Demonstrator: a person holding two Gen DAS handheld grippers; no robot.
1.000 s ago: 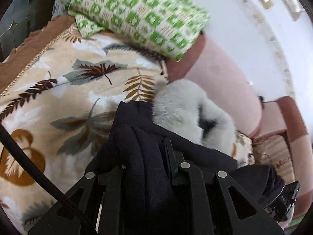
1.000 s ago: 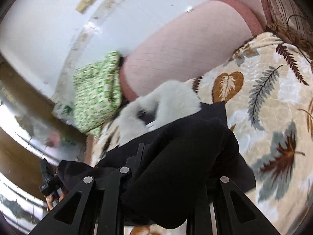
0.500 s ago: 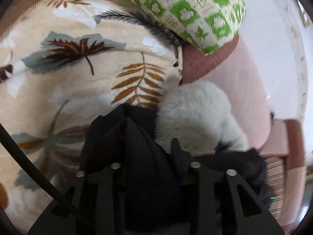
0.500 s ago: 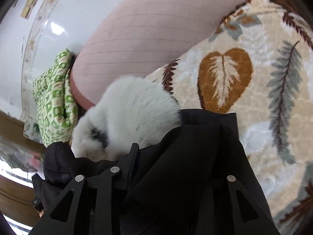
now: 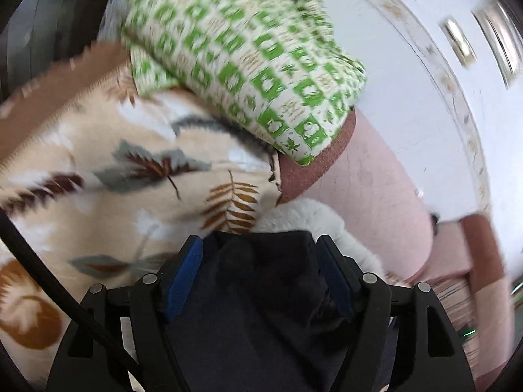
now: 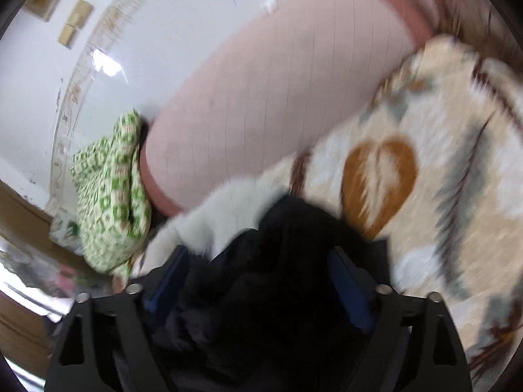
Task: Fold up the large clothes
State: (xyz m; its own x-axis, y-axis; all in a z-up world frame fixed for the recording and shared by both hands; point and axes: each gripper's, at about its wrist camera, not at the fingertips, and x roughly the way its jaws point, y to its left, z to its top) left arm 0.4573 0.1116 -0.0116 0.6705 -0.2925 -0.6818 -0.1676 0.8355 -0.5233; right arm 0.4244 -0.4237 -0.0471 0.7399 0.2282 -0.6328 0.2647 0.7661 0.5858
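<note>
The black garment (image 5: 261, 294) is lying bunched on the leaf-print blanket (image 5: 98, 170), with its white fur collar (image 5: 310, 219) at its far edge, towards 12 o'clock in the left wrist view and against the pink bolster (image 5: 376, 189). How its long axis is running cannot be told from these close views; both are blurred.

The left gripper (image 5: 260, 254) is standing with its jaws apart, having just been opening, and the dark cloth is sitting loosely between the blue pads (image 5: 188, 274) without being pinched. A green checked pillow (image 5: 248, 58) is lying at 12 o'clock beyond it.

The right gripper (image 6: 261, 261) is likewise spread wide, its jaws having just been opening, with the black garment (image 6: 278, 277) heaped between them and the fur collar (image 6: 212, 219) showing at 11 o'clock. The pillow (image 6: 111, 189) is sitting at 9 o'clock.
</note>
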